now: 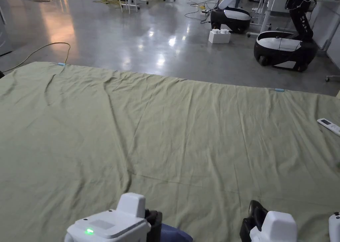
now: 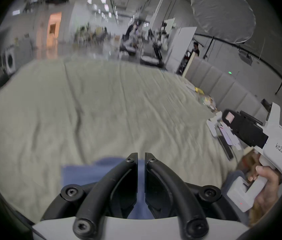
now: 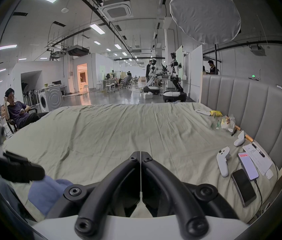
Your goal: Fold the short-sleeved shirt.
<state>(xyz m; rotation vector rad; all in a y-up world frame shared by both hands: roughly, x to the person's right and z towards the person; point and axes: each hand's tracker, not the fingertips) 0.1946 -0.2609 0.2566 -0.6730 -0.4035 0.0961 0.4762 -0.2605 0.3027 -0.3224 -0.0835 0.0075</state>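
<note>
We find the blue shirt (image 2: 88,172) bunched at the near edge of the green sheet (image 1: 172,133), just under the left gripper (image 2: 141,157), whose jaws stand a narrow gap apart with nothing between them. The right gripper (image 3: 140,154) is closed on nothing. We judge the risks as pinching the sheet along with the shirt, or dragging cloth toward the phones (image 3: 244,186) at the right.

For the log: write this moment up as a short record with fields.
surface: green sheet, wrinkled
shirt: blue shirt, bunched at the near edge
left gripper: jaws a narrow gap apart, blue cloth behind them; grip not clear
right gripper: shut, holding nothing
clutter: phones and controller at the right
</note>
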